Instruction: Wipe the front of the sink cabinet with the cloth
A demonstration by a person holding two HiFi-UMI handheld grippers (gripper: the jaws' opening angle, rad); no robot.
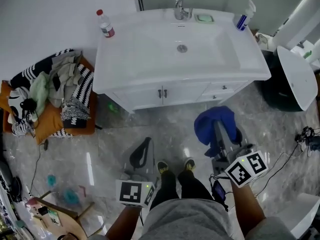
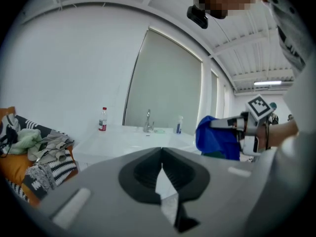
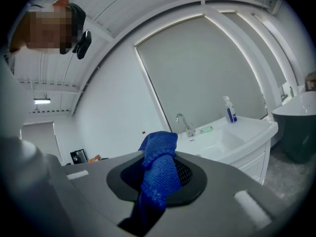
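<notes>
Inspection at this moment found the blue knitted cloth pinched between the jaws of the right gripper. A bunched fold stood up past the fingertips and the remainder hung down below them. In the head view the cloth was held in the air over the grey marbled floor, in front of the right part of the white sink cabinet and apart from its front. No contact with the doors had yet been made.

The left gripper was held low beside the person's legs. Its fingertips were pressed together with nothing between them.

On the white countertop stood a clear plastic bottle with a red cap, a chrome tap and a white spray bottle with blue contents. A heap of striped and plain clothing lay well to the left of the cabinet.

Assessment: the cloth appeared light, soft and limp. It would likely drape and fold rather than hold any shape, and it carried no breakage risk. The present hold on a gathered part seemed sound. The wad ahead of the jaws should meet the panel first, so that the hard fingertips stay off the paintwork. Loose hanging ends may snag on the small metal door handles.
</notes>
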